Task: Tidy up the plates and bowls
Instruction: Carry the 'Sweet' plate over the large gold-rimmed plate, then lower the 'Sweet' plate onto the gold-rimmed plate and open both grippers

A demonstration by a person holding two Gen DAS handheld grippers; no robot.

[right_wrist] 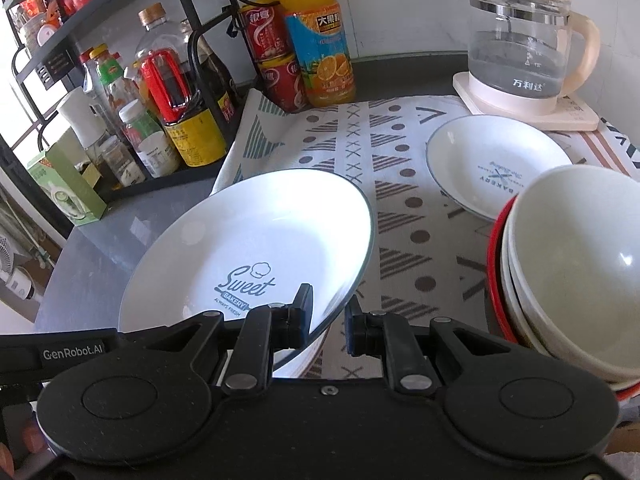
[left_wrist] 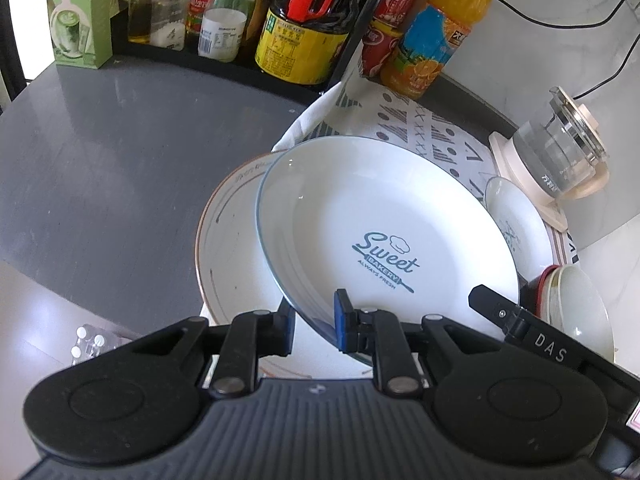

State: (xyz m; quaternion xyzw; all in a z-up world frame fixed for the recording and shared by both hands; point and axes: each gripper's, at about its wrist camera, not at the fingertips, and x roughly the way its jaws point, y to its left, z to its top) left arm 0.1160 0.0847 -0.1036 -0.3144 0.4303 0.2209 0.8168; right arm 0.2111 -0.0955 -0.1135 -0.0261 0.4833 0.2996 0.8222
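Pinching near rim of Sweet Bakery plate: left gripper and right gripper, jaws nearly closed.

Glass kettle, orange juice bottle, red cans on patterned cloth.

Your white "Sweet Bakery" plate sits tilted over a brown-rimmed plate; smaller plate flat on the cloth, stacked bowls beside it.

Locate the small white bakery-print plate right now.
Right wrist view, upper right: the small white bakery-print plate lies flat on the patterned cloth, in front of the glass kettle and behind the stacked bowls.
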